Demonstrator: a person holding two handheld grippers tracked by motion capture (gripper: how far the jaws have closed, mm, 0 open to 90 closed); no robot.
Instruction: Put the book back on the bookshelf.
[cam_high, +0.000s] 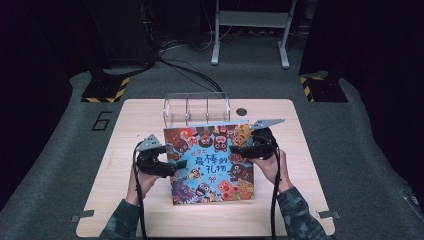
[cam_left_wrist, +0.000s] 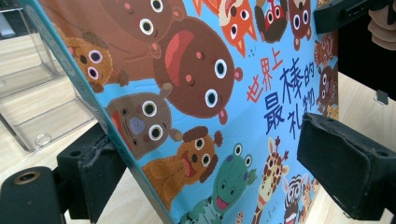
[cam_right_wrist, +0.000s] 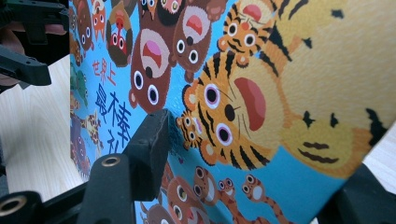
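Note:
A picture book (cam_high: 212, 160) with a blue cover full of cartoon animals is held tilted above the wooden table (cam_high: 295, 150). My left gripper (cam_high: 167, 165) is at the book's left edge. In the left gripper view the book (cam_left_wrist: 196, 93) has its spine against one jaw, while the other jaw stands clear in front of the cover, so this gripper (cam_left_wrist: 210, 158) is open. My right gripper (cam_high: 239, 150) is at the book's right edge. In the right gripper view this gripper (cam_right_wrist: 257, 168) has one jaw on the cover (cam_right_wrist: 261, 93) and the other behind the book.
A clear acrylic rack (cam_high: 197, 107) with upright dividers stands at the table's far edge, just behind the book. Bare table lies to both sides and in front. Black stands with yellow-black striped bases (cam_high: 102, 90) and cables lie on the floor beyond.

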